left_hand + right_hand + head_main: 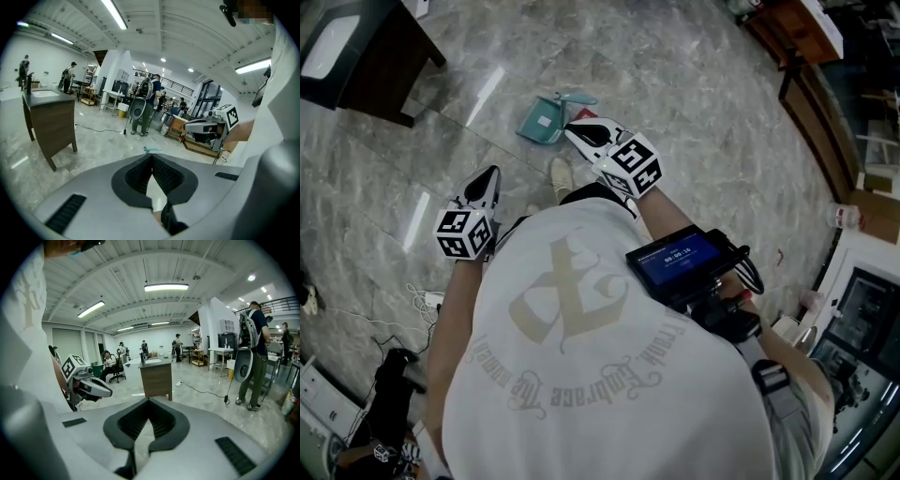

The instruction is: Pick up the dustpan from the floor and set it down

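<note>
A teal dustpan (544,118) lies on the grey marble floor ahead of the person, its handle (152,150) just showing over the left gripper's jaws. My right gripper (570,126) is held out in front of the chest, its tip beside the dustpan's right edge in the head view, jaws shut and empty (149,401). My left gripper (493,171) is lower left of the dustpan, apart from it, jaws also shut on nothing (152,156). Each gripper view shows the other gripper off to the side, well above the floor.
A dark wooden cabinet (370,56) with a white basin stands at the back left. Cables and a power strip (427,300) lie on the floor at the left. Wooden furniture (811,66) lines the right. The person's shoe (561,174) is near the dustpan. People (146,105) stand further off.
</note>
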